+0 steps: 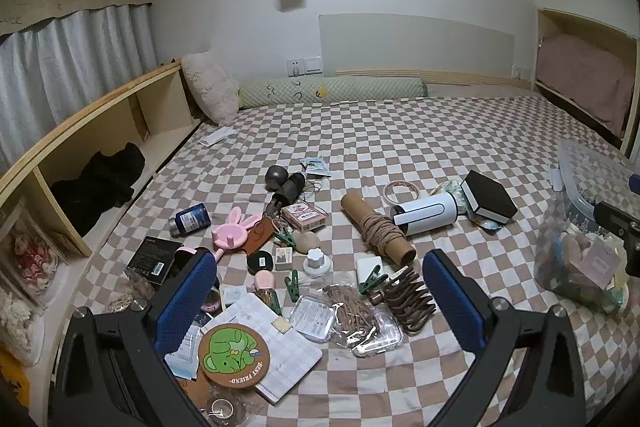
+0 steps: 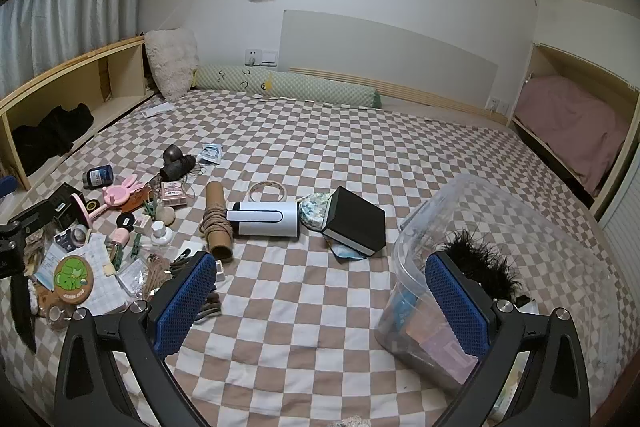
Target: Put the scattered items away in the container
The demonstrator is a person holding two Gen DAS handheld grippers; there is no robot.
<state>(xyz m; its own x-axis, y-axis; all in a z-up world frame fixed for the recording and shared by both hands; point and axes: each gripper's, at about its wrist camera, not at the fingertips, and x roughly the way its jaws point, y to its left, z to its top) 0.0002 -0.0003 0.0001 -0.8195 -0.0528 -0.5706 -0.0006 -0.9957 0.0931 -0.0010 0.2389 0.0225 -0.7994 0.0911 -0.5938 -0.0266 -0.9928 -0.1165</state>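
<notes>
- The left gripper (image 1: 320, 291) hangs over a checkered bedspread (image 1: 400, 147) with its blue pads spread wide and nothing between them.
- Just beneath it lie a round green coaster (image 1: 234, 353) on a notebook (image 1: 280, 355), a brown comb (image 1: 408, 301) and green clothespins (image 1: 372, 279).
- The right gripper (image 2: 320, 293) is likewise spread and empty, its right pad (image 2: 456, 303) in front of the clear plastic container (image 2: 500, 227), which already holds a black furry item (image 2: 480, 259) and boxes.
- Mid-bed lie a cardboard tube wound with rope (image 2: 218, 223), a white cylinder (image 2: 264, 219) touching it, and a black box (image 2: 356, 223).
- Farther off, a green bolster (image 2: 288, 87) lines the wall.
</notes>
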